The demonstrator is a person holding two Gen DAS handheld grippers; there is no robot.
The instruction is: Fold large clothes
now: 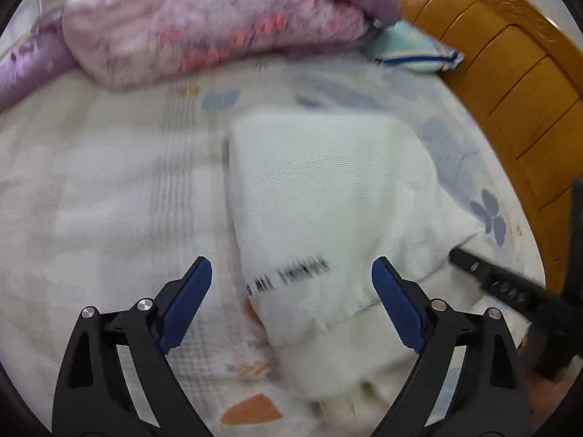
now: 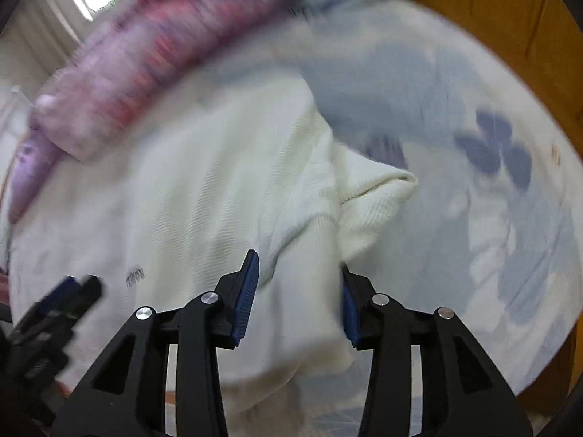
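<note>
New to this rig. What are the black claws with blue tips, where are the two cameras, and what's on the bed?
No robot here: a person holds a two-finger tool in each hand, with a fisheye camera on each looking along the fingers. One picture is from the left tool, which is open and holds nothing. The other is from the right tool, which has a fold of the white sweater between its fingers; the blur hides whether it grips. The sweater lies on a floral bedsheet, with a purple quilt behind and a wooden headboard.
</note>
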